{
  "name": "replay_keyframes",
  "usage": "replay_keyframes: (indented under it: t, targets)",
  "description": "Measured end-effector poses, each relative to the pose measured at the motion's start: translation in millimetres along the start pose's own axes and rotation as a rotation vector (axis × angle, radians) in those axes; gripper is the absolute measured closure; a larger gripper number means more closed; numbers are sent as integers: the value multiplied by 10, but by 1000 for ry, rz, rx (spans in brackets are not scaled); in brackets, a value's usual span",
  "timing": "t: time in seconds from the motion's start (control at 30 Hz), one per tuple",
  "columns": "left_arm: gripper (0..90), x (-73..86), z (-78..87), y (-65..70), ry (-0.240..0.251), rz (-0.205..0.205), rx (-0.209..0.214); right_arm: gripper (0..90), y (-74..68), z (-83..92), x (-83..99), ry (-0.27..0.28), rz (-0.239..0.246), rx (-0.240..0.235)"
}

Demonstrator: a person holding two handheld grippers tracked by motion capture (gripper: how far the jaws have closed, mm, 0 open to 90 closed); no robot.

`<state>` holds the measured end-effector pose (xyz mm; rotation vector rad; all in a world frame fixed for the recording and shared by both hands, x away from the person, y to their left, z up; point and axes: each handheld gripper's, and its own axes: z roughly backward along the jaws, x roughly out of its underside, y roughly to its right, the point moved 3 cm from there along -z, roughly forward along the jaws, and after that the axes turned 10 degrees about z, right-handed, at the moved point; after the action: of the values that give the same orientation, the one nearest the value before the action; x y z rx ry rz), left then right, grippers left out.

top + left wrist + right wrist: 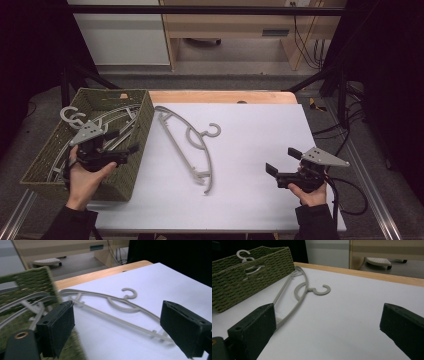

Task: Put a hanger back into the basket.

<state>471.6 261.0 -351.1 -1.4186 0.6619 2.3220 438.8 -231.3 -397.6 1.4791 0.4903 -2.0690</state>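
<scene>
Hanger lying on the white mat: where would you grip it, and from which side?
Grip the hanger on its thin straight bar, coming from above with jaws across it. It lies flat, so only the narrow bar fits between jaws. The open left gripper over the basket is nearer.

1 hanger (187, 145) lies on the table (260, 200), right of the basket (145, 120).

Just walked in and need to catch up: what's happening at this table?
A person is working with grey plastic hangers, a hand-held gripper in each hand. The left hand-held gripper hovers open over the green woven basket, where several hangers lie. One hanger lies flat on the white table, one end by the basket's wall. The right hand-held gripper waits open and empty at the table's right side.
</scene>
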Motion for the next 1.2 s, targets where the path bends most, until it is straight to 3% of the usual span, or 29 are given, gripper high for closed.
replay_keyframes:
  t: [0.17, 0.43, 0.73, 0.93, 1.2]
  targets:
    - [110, 74, -149, 259, -2, -20, 51, 8, 5, 12, -1, 0, 1, 2]
    - [104, 226, -509, 584, -84, -82, 73, 9, 8, 13, -8, 3, 3, 7]
    - [106, 364, -854, 904, -141, -138, 93, 9, 9, 29, -17, 10, 5, 1]
    - [121, 505, -1102, 1064, -202, -143, 109, 9, 3, 26, -17, 10, 4, -2]
    - [183, 735, -1470, 1220, -310, -160, 80, 9, 5, 35, -23, 14, 1, -6]
